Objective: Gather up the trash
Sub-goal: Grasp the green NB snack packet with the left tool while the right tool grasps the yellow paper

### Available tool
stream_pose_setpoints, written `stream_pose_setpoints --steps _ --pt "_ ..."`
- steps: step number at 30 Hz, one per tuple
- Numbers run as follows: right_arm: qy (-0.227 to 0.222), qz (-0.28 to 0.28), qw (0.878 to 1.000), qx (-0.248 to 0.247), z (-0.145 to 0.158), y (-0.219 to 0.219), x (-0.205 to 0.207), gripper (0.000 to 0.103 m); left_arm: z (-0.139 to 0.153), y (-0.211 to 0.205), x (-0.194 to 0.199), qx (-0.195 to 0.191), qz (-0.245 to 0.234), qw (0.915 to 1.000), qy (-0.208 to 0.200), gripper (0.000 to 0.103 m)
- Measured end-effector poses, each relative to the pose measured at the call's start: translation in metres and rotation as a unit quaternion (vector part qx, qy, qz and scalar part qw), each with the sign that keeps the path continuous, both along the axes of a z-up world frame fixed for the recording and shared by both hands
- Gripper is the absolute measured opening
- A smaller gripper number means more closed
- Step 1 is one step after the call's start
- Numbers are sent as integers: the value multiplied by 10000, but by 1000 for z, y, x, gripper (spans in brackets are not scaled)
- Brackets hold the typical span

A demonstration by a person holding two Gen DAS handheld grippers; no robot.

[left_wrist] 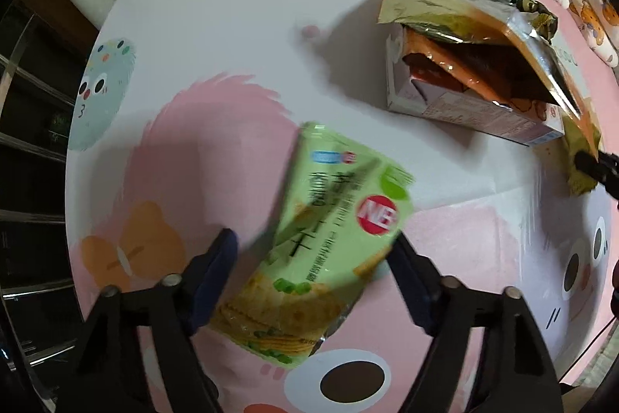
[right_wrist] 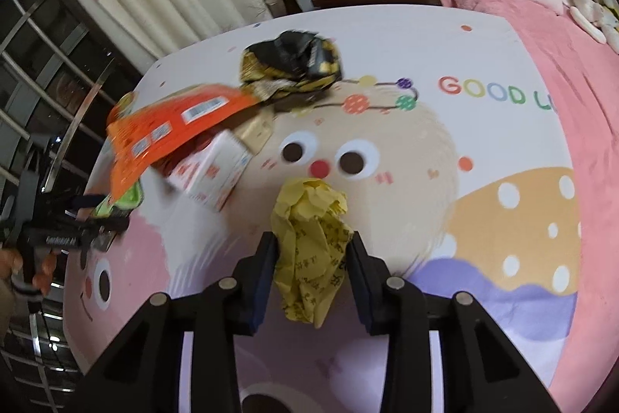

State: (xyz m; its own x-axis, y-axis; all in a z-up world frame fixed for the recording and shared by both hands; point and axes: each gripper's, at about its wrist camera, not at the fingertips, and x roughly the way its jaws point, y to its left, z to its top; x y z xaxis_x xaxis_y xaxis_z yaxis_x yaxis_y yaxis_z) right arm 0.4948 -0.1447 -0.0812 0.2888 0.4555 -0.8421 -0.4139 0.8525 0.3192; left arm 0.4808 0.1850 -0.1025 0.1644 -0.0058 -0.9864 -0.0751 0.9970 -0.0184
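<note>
The left gripper [left_wrist: 311, 254] is straddling a green cracker packet [left_wrist: 329, 239] lying on the cartoon-printed sheet [left_wrist: 232, 45], near an opened box [left_wrist: 464, 103] stuffed with wrappers

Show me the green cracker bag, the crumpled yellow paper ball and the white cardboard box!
Green plastic cracker bag [left_wrist: 332, 219]: left wrist view, on its printed front.
Crumpled yellow paper ball [right_wrist: 313, 242]: right wrist view, on its wrinkled middle.
White cardboard box [left_wrist: 464, 113]: left wrist view, on its printed side wall.
</note>
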Motion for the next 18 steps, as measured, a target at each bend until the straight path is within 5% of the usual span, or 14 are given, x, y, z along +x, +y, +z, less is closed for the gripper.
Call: stream_pose_setpoints --steps 4,11,13,18 --pt "67 88 9999 75 1 6 -16 35 3 -1 -3 -2 -12 10000 -30 45" --pt "101 198 9997 124 6 15 -44 35 9 -4 -19 -186 179 9996 -106 27" --pt "88 224 9996 117 8 17 -53 34 11 -6 -27 -196 233 9994 -152 10" --pt "25 202 9997 138 18 21 -80 34 17 -16 -61 -260 331 9990 -177 10"
